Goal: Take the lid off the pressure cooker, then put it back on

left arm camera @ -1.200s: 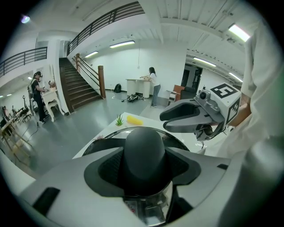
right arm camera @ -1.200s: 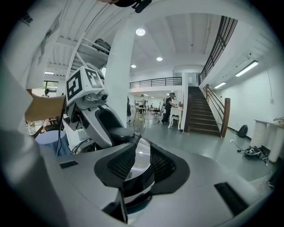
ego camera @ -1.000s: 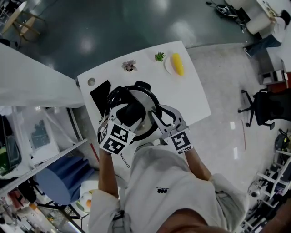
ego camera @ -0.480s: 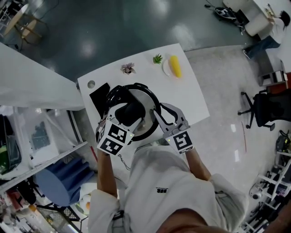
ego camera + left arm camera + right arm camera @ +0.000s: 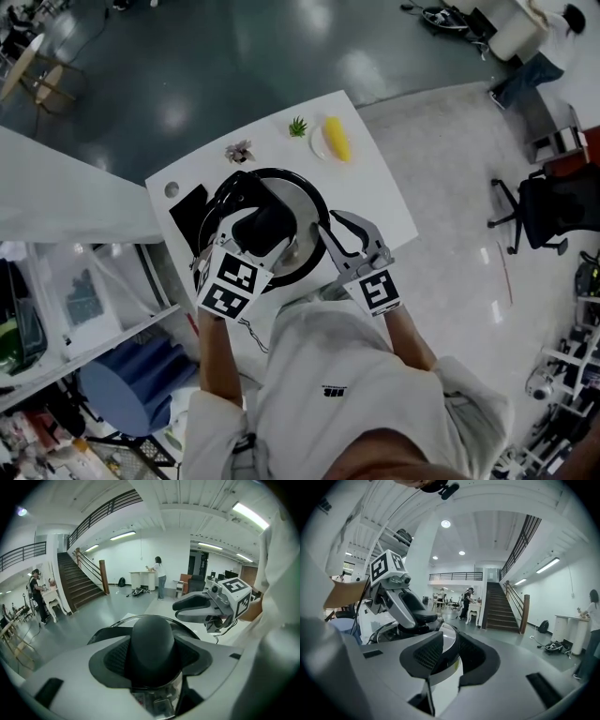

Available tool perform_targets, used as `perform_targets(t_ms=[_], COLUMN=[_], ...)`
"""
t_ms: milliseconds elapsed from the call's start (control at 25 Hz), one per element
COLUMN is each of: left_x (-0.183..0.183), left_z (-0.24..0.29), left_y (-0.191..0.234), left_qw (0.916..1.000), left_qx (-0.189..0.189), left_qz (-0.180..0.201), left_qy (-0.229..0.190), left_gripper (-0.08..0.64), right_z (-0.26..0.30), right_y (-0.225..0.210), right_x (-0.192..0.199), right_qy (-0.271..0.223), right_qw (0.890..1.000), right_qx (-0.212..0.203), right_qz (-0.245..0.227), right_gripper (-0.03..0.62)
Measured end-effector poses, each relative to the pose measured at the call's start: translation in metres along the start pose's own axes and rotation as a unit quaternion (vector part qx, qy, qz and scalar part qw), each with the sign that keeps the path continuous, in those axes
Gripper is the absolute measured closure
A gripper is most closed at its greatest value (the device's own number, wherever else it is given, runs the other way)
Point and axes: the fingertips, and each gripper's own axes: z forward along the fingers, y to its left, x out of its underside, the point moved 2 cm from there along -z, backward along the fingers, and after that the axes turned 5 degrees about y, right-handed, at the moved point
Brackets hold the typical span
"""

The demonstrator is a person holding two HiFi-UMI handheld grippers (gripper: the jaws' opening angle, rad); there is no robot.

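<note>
The pressure cooker lid, shiny steel with a black rim, hangs over the white table. Both grippers hold it. My left gripper is shut on the lid's black knob, which fills the space between its pads. My right gripper is shut on the lid's rim, and the steel edge runs between its dark pads. From each gripper view the other gripper shows across the lid: the right gripper and the left gripper. The pot body is hidden under the lid.
A yellow item on a white plate, a small green plant and a small flower ornament stand at the table's far edge. A black slab lies left of the lid. Shelving stands to the left, an office chair to the right.
Both grippers have risen with the lid, which now looks larger and nearer to the head camera. The table and the things on it have slid left in the picture.
</note>
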Motion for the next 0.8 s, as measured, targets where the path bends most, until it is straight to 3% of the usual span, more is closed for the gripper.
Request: perform_targets(t_ms=[800], left_x=[-0.099], left_z=[0.102], left_y=[-0.071], left_qw=[0.9983], left_qx=[0.040], left_qz=[0.042], left_qy=[-0.005], left_gripper=[0.273], right_z=[-0.086], right_y=[-0.114], right_x=[0.047], right_qy=[0.012], right_qw=[0.996], right_qx=[0.086], right_qz=[0.030], right_gripper=[0.492])
